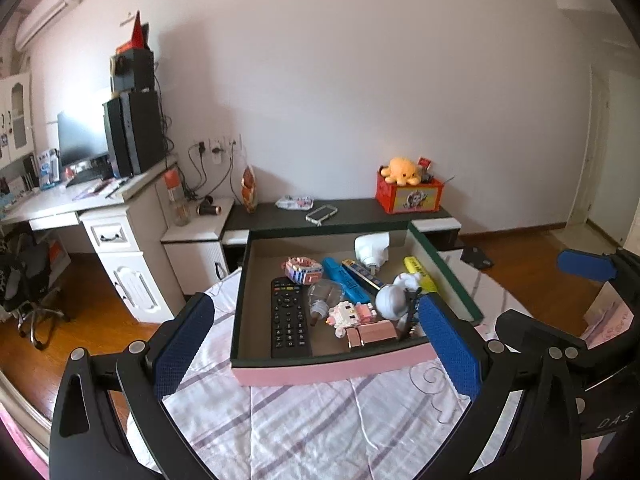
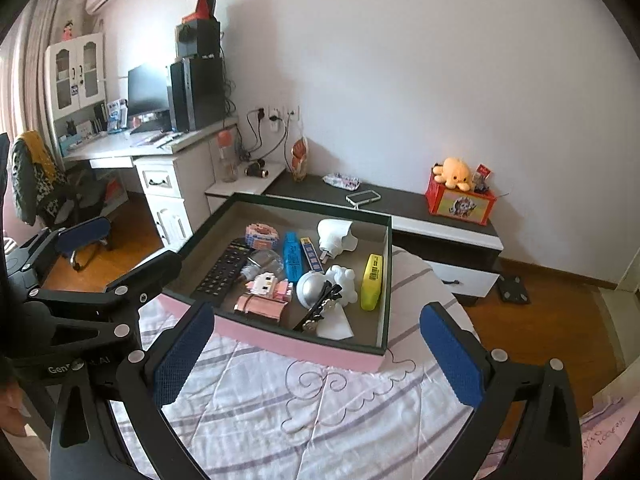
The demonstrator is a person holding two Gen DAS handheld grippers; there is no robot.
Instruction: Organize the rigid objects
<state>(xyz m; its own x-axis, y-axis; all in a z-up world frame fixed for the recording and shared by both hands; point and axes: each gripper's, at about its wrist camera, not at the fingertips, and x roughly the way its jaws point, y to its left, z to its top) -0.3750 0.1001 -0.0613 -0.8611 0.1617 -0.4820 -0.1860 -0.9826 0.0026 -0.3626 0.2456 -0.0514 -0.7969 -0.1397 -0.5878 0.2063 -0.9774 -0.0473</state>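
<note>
A shallow pink-fronted box (image 1: pixel 332 372) (image 2: pixel 296 346) with dark green walls sits on the bed. It holds a black remote (image 1: pixel 289 318) (image 2: pixel 222 268), a pink block toy (image 1: pixel 354 314) (image 2: pixel 268 284), a blue marker (image 1: pixel 345 278) (image 2: pixel 293 256), a yellow highlighter (image 1: pixel 419 272) (image 2: pixel 372 282), a white plug (image 1: pixel 371 248) (image 2: pixel 335 236) and a silver ball (image 1: pixel 390 298) (image 2: pixel 311 288). My left gripper (image 1: pixel 318 350) is open and empty, just before the box's front. My right gripper (image 2: pixel 318 354) is open and empty, to the right of the left one (image 2: pixel 80 280).
The box lies on a white bedspread with purple stripes (image 1: pixel 320 432) (image 2: pixel 320 420). Behind it stands a low dark cabinet (image 1: pixel 360 210) (image 2: pixel 400 196) with a red toy box and a phone case. A white desk (image 1: pixel 100 216) with a computer stands to the left on the wooden floor.
</note>
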